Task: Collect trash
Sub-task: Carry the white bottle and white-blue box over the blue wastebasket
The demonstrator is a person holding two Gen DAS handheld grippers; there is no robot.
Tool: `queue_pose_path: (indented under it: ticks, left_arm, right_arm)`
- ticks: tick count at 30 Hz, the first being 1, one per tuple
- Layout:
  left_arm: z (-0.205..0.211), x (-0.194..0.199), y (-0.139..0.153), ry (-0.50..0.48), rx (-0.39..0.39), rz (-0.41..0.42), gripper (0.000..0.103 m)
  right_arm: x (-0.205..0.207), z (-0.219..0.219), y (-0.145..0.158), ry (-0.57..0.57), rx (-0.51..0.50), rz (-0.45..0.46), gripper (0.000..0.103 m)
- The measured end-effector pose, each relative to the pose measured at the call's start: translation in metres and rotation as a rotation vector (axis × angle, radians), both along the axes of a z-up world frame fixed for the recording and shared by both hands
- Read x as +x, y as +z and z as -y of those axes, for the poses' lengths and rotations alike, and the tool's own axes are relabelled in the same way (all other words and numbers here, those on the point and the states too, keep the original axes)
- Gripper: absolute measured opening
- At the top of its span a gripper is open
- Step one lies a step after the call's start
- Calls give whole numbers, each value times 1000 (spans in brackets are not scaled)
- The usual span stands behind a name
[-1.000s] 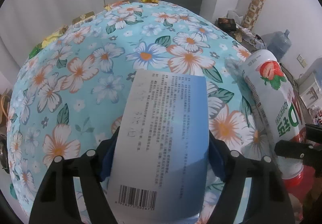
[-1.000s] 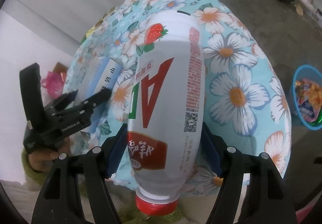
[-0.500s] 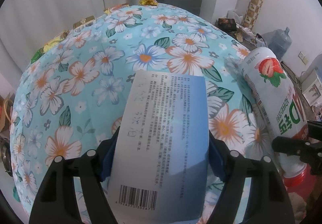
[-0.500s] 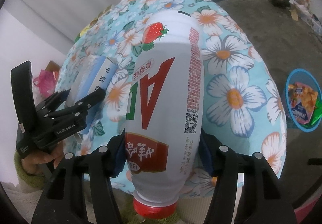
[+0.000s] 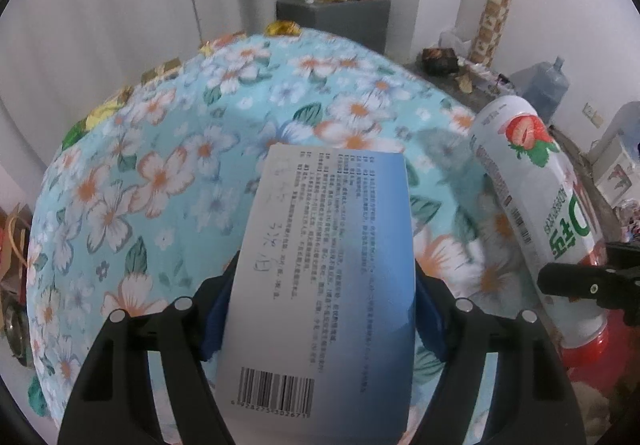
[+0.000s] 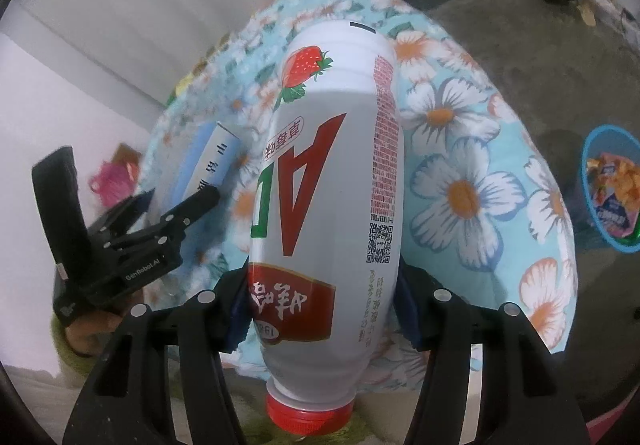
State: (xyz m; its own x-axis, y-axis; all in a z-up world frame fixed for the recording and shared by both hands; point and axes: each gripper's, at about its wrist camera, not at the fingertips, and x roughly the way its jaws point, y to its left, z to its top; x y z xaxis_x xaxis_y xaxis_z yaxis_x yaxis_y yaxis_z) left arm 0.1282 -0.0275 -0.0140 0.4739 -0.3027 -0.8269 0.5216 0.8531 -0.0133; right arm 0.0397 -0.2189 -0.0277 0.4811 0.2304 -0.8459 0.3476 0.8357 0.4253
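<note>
The right tool (image 6: 320, 309) has tightened on the white strawberry-drink bottle (image 6: 328, 185): a second ago its blue pads stood a shade wider at the bottle's sides, and now they press into the waist near the red label, so I judge this grip settled and the bottle ready to carry. The bottle's long axis runs along the tool's fingers, red cap (image 6: 308, 415) toward the camera and flat base pointing away over the flowered counter (image 6: 460, 181). The left tool (image 5: 320, 317) is unchanged, clamped fairly wide on the flat blue-and-white box (image 5: 324, 285); the box lies lengthwise along its fingers too, barcode end nearest the camera, far end out over the counter. Relative to the bottle, the box and left tool sit just beside it on its left, near but apart. The blue trash basket (image 6: 588, 173), already holding wrappers, stands on the floor well to the bottle's right, beyond the counter's edge. With both pieces held, the carry to that basket looks the likely next step.
</note>
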Motion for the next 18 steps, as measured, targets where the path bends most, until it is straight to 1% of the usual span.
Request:
queue_pose_path:
  ticks: [2, 4, 8, 11, 13, 15, 16, 17, 18]
  left_arm:
    - [7, 3, 6, -18, -21, -2, 73]
    - [22, 8, 18, -58, -45, 2, 73]
    - [62, 13, 38, -166, -94, 2, 73]
    - [116, 16, 50, -287, -137, -31, 73]
    - [152, 11, 52, -356, -143, -50, 73]
    - [197, 8, 48, -426, -124, -75, 73]
    - [223, 7, 43, -465, -116, -102, 73]
    - [238, 5, 40, -484, -111, -121, 73]
    - [263, 4, 33, -515, -101, -157, 73]
  right_arm:
    - [-6, 8, 8, -27, 22, 41, 55]
    - [-15, 19, 15, -61, 48, 82, 55]
    - [-42, 53, 30, -167, 78, 153, 55]
    - [-74, 88, 40, -284, 68, 195, 55]
    - [-104, 119, 41, -394, 55, 200, 55]
    - [-127, 144, 35, -484, 66, 186, 55]
    - [-139, 157, 30, -529, 69, 174, 55]
    - [-150, 171, 24, -570, 67, 158, 55]
    - [-154, 180, 19, -600, 67, 139, 55]
